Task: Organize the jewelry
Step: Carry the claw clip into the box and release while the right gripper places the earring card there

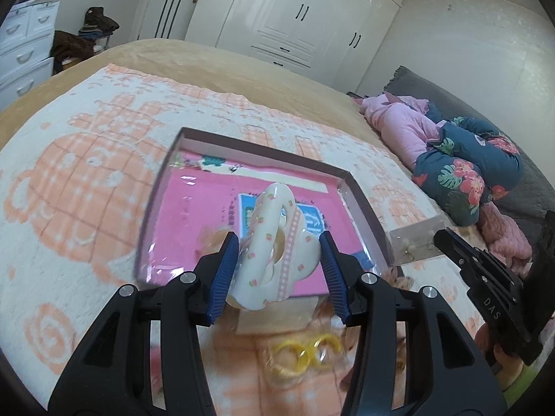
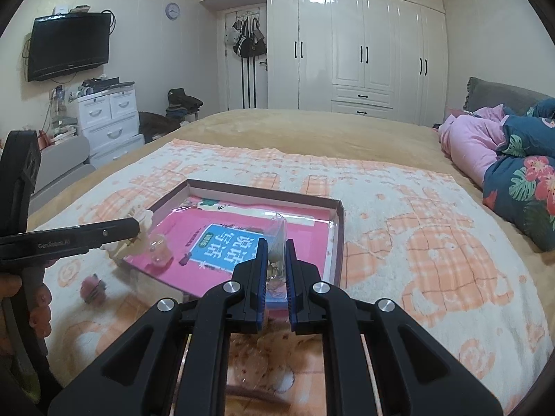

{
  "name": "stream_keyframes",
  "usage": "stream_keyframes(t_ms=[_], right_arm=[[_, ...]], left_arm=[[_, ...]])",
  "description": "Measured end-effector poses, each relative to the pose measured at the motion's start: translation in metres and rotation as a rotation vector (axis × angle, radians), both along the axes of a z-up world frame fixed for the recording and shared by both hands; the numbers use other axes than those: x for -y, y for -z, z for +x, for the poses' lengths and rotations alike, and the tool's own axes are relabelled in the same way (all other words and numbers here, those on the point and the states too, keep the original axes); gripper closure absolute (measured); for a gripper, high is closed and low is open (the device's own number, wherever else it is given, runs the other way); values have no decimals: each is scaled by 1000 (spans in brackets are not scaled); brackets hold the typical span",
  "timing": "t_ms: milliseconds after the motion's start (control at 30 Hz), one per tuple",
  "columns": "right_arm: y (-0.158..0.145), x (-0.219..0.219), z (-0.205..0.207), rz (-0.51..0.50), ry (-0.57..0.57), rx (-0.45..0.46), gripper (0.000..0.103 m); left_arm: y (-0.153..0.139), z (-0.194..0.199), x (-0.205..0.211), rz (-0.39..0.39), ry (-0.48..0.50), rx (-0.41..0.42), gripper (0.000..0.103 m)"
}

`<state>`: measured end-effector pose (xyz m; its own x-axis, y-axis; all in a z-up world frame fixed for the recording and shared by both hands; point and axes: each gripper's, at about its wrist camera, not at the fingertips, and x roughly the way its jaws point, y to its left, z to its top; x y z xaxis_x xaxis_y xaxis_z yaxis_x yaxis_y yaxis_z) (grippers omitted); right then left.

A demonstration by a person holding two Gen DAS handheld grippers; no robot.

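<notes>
Here the left tool (image 1: 279, 242) pinches a hair claw (image 1: 274, 242); the right tool (image 2: 276, 242) pinches, seemingly, an earring bag (image 2: 277, 232).

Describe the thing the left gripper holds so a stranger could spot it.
On the bed lies a shallow box with a pink bottom. Above its near edge, the left gripper clamps a cream hair claw clip, dotted with tiny pink flowers, unlike the yellow rings below.

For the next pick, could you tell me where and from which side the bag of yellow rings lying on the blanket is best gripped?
Grip the bag of yellow rings by its loose clear plastic edge, coming from above with the hand-held gripper's fingers either side of it. It lies flat on the soft blanket, so the rings themselves would likely slip, while the film probably pinches easily.
</notes>
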<state>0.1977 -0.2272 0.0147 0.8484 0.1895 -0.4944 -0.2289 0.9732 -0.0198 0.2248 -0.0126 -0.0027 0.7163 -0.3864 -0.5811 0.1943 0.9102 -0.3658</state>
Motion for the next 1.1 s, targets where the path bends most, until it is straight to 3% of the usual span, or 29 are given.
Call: stream_keyframes(t_ms=[200, 333, 767, 1100], right_arm=[[6, 3, 25, -30, 29, -4, 93], [12, 7, 38, -46, 52, -13, 93], [47, 12, 83, -66, 100, -114, 93], [55, 5, 75, 3, 36, -144, 84]], left_arm=[[9, 25, 17, -18, 15, -28, 64], [15, 37, 25, -31, 23, -25, 77], [36, 50, 26, -21, 63, -68, 77], [45, 52, 28, 2, 73, -99, 77]])
